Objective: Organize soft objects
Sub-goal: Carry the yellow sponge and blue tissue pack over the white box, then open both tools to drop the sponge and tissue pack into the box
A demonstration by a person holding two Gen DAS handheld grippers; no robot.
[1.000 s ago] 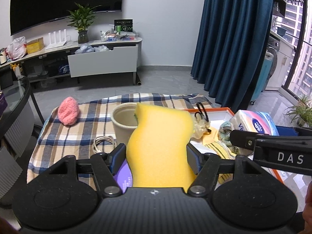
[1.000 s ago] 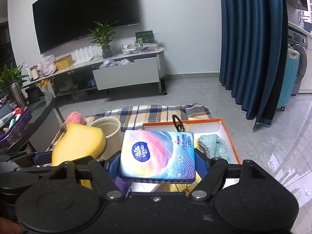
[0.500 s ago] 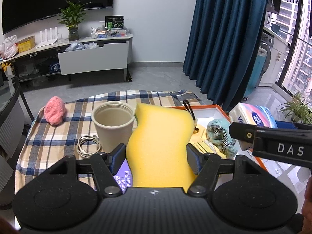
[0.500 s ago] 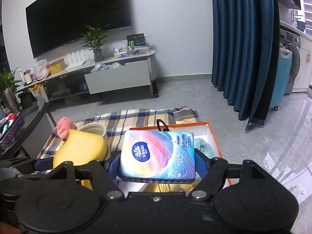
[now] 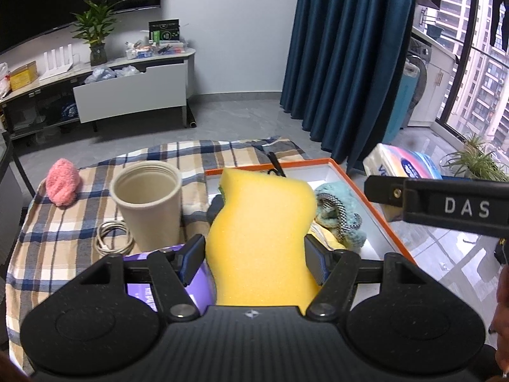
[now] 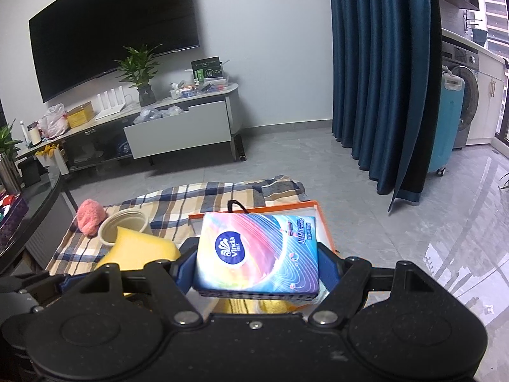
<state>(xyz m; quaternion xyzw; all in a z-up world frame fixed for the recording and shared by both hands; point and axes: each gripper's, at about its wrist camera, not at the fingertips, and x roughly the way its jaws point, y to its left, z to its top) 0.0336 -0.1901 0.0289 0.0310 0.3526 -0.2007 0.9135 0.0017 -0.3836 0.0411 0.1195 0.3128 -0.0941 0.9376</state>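
The yellow sponge (image 5: 264,238), porous and wavy-edged, sits clamped between the left gripper's (image 5: 256,262) blue pads, above the orange-rimmed box (image 5: 375,197). The right gripper (image 6: 257,269) squeezes a glossy tissue pack (image 6: 257,254) over the same box. Teal knit cloth (image 5: 342,213) lies inside. Beside it, a cream cup (image 5: 148,203) and pink fluffy ball (image 5: 62,186) rest on plaid cloth (image 5: 47,248), grey floor beyond.

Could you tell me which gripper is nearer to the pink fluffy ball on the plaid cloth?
Left. The left gripper, holding the yellow sponge, is nearer the pink ball; the right gripper is over the orange box.
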